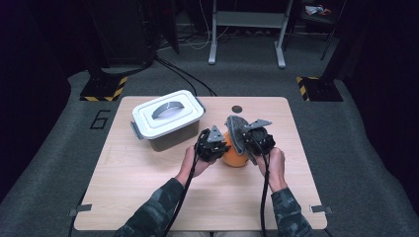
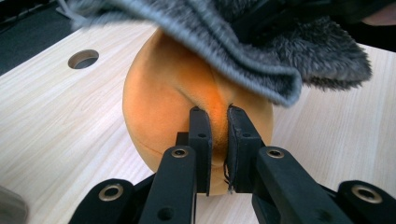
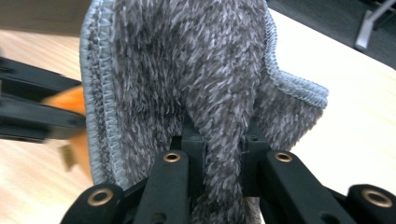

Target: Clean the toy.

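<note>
An orange soft ball [image 1: 236,158] rests on the wooden table [image 1: 148,182] between my two hands. In the left gripper view the left gripper [image 2: 215,112] is shut on a pinched fold of the orange ball [image 2: 163,93]; from above, the left gripper [image 1: 225,148] is at the ball's left side. A grey fluffy cloth [image 3: 187,70] is clamped in my right gripper [image 3: 223,135]. From above, the right gripper [image 1: 250,142] holds the cloth [image 1: 236,129] against the ball's top and right side. The cloth [image 2: 261,56] drapes over the ball's upper part.
A grey box with a white handled lid [image 1: 167,118] stands at the table's back left. A round hole [image 1: 237,108] is in the tabletop behind the ball. Bare wood lies in front of my hands. Frame legs and cables stand on the floor beyond.
</note>
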Demonstrator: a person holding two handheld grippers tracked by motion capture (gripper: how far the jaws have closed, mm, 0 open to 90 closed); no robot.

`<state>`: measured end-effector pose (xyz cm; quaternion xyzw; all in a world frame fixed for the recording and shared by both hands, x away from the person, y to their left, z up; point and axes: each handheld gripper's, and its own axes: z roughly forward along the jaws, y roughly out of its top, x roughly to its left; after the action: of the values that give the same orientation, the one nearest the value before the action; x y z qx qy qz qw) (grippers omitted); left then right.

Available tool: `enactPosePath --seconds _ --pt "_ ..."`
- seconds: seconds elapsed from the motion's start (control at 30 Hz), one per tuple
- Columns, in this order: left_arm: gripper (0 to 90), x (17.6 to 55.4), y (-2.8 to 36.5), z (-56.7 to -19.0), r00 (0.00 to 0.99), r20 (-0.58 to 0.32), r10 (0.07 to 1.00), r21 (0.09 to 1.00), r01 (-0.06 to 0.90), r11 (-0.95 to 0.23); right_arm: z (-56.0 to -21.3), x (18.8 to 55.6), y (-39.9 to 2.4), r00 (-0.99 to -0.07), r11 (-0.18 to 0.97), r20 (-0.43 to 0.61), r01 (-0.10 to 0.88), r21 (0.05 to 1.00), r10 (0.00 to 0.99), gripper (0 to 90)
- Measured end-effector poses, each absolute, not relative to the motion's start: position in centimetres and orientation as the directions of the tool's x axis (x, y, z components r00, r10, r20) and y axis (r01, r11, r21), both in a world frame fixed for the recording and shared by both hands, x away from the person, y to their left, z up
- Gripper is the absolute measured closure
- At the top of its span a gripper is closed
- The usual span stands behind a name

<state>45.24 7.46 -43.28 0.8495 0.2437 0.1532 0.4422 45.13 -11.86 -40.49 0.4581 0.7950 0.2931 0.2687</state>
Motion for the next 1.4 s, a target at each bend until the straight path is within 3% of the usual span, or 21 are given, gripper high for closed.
enactPosePath --seconds 0.33,0.57,0.77,0.93,1.17,1.4 --pt "81.6 45.4 7.7 -43.4 0.822 0.033 0.568 0.837 0.288 -0.466 -41.0 45.5 -14.2 -0.377 0.344 -0.122 0.607 0.716 0.918 77.1" --pt "81.0 45.4 7.6 -43.4 0.822 0.036 0.568 0.837 0.286 -0.467 -38.5 43.1 -11.7 -0.488 0.390 -0.107 0.527 0.755 0.866 76.9" --pt "81.3 45.2 7.5 -43.5 0.836 0.044 0.547 0.832 0.272 -0.483 -39.7 43.5 -10.1 -0.528 0.436 -0.116 0.537 0.722 0.841 76.8" --pt "81.7 45.1 7.5 -43.7 0.838 0.029 0.546 0.836 0.279 -0.473 -40.1 44.2 -10.4 -0.511 0.430 -0.122 0.543 0.721 0.851 77.0" --pt "81.6 45.2 7.7 -43.8 0.833 0.024 0.552 0.834 0.288 -0.470 -41.1 46.2 -12.5 -0.417 0.384 -0.135 0.602 0.700 0.899 76.8" --pt "81.5 45.3 7.8 -43.8 0.815 0.023 0.579 0.834 0.304 -0.461 -40.7 45.5 -13.0 -0.434 0.367 -0.101 0.592 0.717 0.895 76.3"
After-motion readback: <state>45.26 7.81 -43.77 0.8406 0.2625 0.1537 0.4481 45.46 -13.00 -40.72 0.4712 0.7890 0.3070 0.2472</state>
